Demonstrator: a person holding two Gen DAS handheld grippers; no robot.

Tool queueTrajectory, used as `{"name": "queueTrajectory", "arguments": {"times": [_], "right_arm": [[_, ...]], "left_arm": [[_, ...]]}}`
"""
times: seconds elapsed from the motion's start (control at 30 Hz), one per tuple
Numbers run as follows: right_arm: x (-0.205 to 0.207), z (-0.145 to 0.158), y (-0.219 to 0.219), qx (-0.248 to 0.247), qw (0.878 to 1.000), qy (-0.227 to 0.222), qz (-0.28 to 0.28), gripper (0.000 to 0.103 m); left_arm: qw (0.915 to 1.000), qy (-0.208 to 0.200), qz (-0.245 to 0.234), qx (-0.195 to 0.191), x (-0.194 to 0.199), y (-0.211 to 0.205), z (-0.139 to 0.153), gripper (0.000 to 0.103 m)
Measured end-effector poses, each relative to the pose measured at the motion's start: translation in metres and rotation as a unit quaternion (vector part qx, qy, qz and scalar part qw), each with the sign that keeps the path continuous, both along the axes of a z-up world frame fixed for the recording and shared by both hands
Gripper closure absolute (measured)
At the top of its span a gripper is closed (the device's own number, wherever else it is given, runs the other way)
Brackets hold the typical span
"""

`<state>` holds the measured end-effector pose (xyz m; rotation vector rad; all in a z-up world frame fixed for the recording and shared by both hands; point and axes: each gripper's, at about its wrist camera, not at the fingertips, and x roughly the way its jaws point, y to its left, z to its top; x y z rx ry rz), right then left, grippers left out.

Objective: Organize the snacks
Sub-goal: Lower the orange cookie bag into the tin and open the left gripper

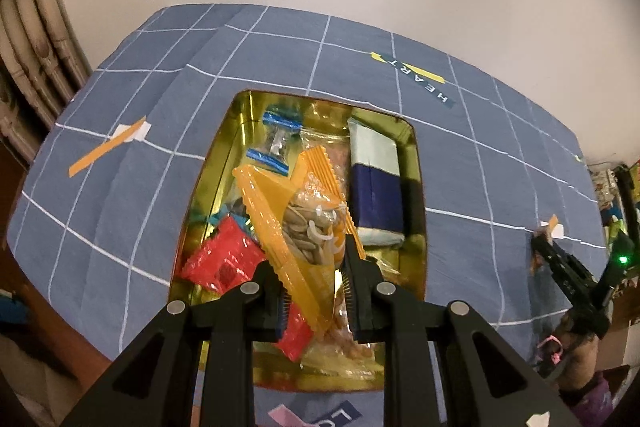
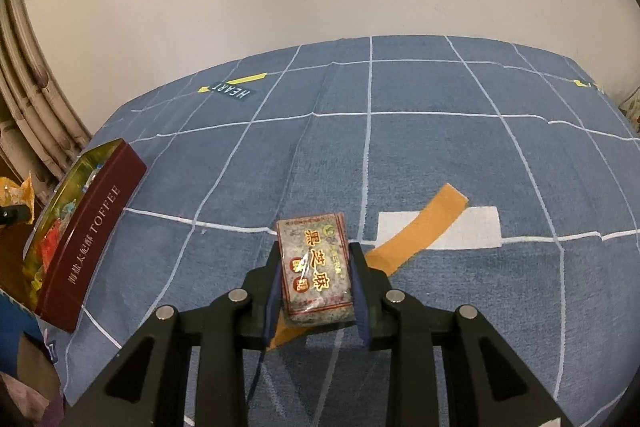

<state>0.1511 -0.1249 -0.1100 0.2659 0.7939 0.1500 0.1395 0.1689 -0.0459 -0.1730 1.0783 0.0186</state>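
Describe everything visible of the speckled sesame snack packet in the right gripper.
The sesame snack packet is a small rectangular block in clear glossy wrap, grey-black speckled, with a red-bordered label of gold and red Chinese characters. The right gripper is shut on its two long sides, label facing up. It sits over the blue checked cloth, in front of an orange and white patch; whether it touches the cloth cannot be told.

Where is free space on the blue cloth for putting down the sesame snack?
Free: the blue cloth between the toffee tin and the orange stripe, and beyond it up to the HEART label. Crowded: inside the tin, full of packets.
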Motion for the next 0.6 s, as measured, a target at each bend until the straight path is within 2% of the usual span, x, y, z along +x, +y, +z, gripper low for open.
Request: {"name": "queueTrajectory", "arguments": {"times": [0.23, 0.6], "right_arm": [[0.0, 0.0, 0.001, -0.004, 1.0, 0.0, 0.0, 0.073], [0.001, 0.0, 0.0, -0.003, 1.0, 0.001, 0.0, 0.073]], "left_arm": [[0.9996, -0.008, 0.0, 0.028, 0.014, -0.001, -0.002, 0.083], [0.9986, -0.005, -0.001, 0.053, 0.032, -0.003, -0.009, 0.083]]}}
